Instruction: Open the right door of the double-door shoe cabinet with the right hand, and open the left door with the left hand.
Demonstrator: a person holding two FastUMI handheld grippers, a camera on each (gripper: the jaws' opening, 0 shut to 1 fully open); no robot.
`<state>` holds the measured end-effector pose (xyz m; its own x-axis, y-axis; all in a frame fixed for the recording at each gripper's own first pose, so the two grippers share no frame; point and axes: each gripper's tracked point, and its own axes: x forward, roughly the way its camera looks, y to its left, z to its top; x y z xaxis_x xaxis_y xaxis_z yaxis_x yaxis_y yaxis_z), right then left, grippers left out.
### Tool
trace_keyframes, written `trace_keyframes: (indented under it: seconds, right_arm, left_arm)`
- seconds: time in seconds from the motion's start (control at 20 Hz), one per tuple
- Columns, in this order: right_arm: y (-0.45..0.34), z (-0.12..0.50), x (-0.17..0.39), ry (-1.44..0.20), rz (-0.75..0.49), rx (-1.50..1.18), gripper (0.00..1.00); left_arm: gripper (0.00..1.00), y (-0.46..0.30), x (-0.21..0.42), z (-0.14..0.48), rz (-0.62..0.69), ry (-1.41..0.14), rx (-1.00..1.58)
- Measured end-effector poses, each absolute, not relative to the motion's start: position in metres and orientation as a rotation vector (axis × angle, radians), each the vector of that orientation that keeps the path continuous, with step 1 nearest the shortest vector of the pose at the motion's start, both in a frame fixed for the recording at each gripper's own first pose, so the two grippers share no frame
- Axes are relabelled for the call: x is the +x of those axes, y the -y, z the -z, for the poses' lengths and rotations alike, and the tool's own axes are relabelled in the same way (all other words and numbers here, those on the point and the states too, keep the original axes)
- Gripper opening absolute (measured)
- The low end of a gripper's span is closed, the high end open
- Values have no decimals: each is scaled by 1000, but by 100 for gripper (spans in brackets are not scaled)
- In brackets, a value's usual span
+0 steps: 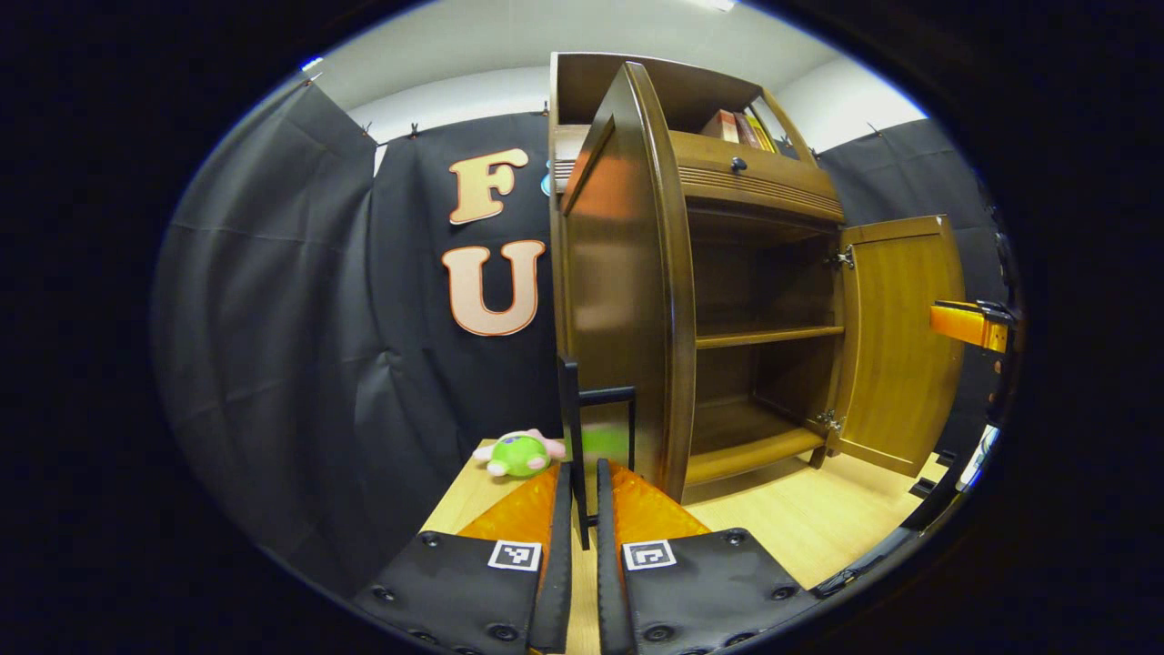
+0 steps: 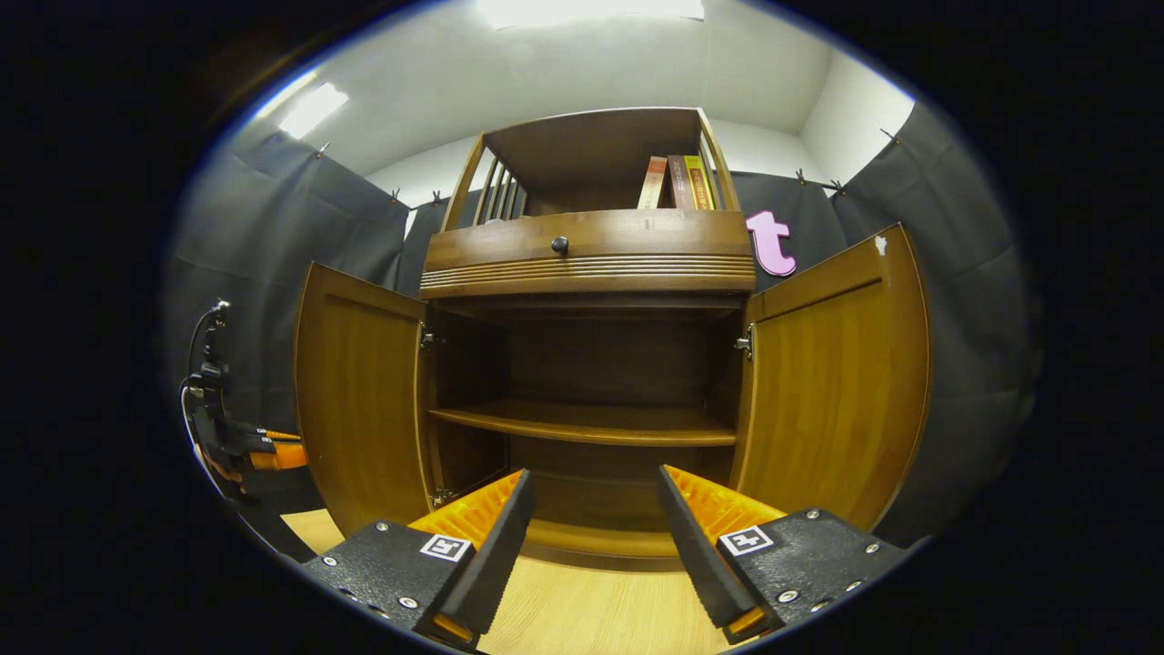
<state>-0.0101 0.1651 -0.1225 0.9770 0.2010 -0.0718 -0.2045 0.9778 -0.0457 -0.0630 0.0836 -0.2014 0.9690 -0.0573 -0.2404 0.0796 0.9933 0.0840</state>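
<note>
Black cloth walls back the shoe cabinet (image 2: 591,364), whose left door (image 2: 359,400) and right door (image 2: 837,382) are both swung wide. The left gripper (image 1: 582,496) is clamped on the black handle (image 1: 591,428); the right gripper (image 2: 596,514) is spread, empty. Only release seems left.

Test booth – black cloth walls (image 1: 273,300), wood cabinet (image 2: 591,364).

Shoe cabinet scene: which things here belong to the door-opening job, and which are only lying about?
Belong to the job:
left door, swung open
right door, swung open
left tongs, closed on the left door's black handle
right tongs, open

Lying about:
green plush toy on the floor
books on the top shelf
drawer knob
</note>
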Motion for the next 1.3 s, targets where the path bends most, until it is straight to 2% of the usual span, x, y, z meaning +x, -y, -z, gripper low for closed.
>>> trace_keyframes:
  seconds: [0.1,0.3,0.75,0.8,0.85,1.0,1.05,1.15,1.2,1.3]
  right_arm:
    - [-170,125,-8,-76,-213,-58,84]
    - [-179,130,-5,-85,-235,-57,84]
    - [-178,138,7,-101,-224,-53,84]
    - [-175,139,9,-108,-219,-44,84]
    - [-173,139,12,-115,-215,-33,84]
    - [-159,140,17,-122,-187,-18,84]
    - [-154,138,19,-120,-175,-21,84]
    - [-142,138,24,-120,-145,-26,84]
    - [-136,138,25,-120,-137,-24,84]
    - [-128,133,24,-115,-125,-22,84]
  left_arm:
    - [17,-97,-63,201,43,-238,91]
    - [6,-122,-70,201,-8,-237,92]
    - [5,-118,-98,185,-42,-231,96]
    - [19,-113,-100,179,-38,-222,105]
    - [5,-106,-103,173,-30,-212,110]
    - [5,-84,-106,154,-15,-184,109]
    - [12,-75,-105,149,-8,-184,104]
    - [12,-57,-101,139,15,-176,91]
    - [18,-47,-98,136,33,-171,82]
    - [20,-29,-89,129,61,-160,72]
